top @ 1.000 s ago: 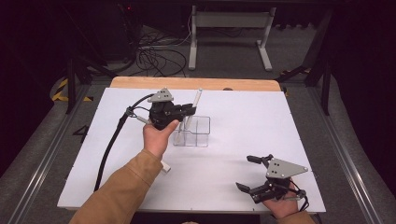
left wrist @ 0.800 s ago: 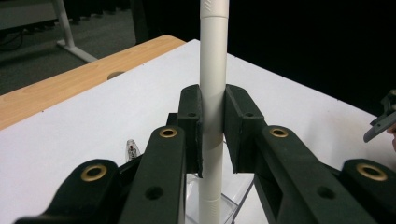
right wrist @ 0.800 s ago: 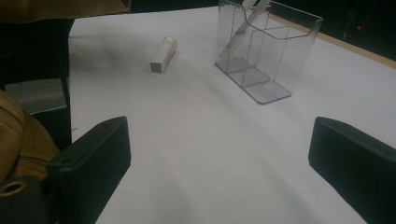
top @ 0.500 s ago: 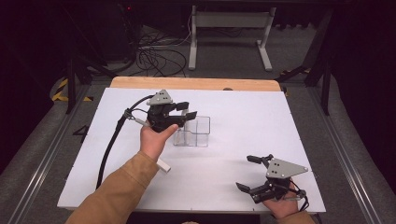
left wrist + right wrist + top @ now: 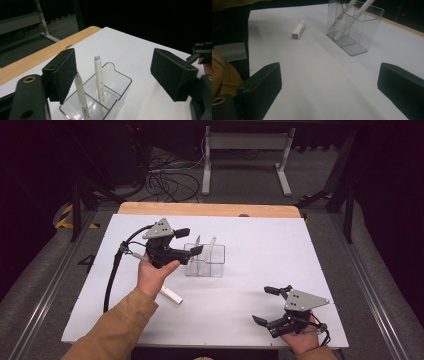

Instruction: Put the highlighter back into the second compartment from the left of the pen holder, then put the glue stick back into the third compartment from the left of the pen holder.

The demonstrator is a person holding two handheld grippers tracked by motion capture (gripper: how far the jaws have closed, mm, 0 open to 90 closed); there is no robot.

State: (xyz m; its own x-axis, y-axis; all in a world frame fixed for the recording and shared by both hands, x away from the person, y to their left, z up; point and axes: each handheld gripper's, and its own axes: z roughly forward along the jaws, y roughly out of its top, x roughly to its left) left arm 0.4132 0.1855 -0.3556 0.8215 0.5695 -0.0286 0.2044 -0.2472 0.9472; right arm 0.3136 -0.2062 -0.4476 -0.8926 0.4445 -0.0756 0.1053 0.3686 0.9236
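Observation:
A clear plastic holder (image 5: 206, 261) with compartments stands mid-table. Two pens lean in it: a translucent one (image 5: 81, 96) and a white one with a pale blue tip (image 5: 99, 80). My left gripper (image 5: 189, 241) hovers just left of the holder, and its jaws have just been opening. In the left gripper view my left gripper (image 5: 117, 72) is open, with the translucent pen close by one pad but not pressed. My right gripper (image 5: 265, 305) rests open near the front right edge, nothing between its jaws. In the right gripper view my right gripper (image 5: 332, 87) faces the holder (image 5: 354, 27).
A short white stick-shaped object (image 5: 171, 295) lies on the white table top (image 5: 260, 250) beside the left forearm, and it appears as a white stick (image 5: 298, 29) left of the holder. A wooden strip (image 5: 210, 209) edges the far side. The left gripper's cable (image 5: 112, 275) trails off left.
The left gripper was shut on a pen over the holder. It has since opened and drawn back left, and the pen now leans in the holder. The right gripper has not moved.

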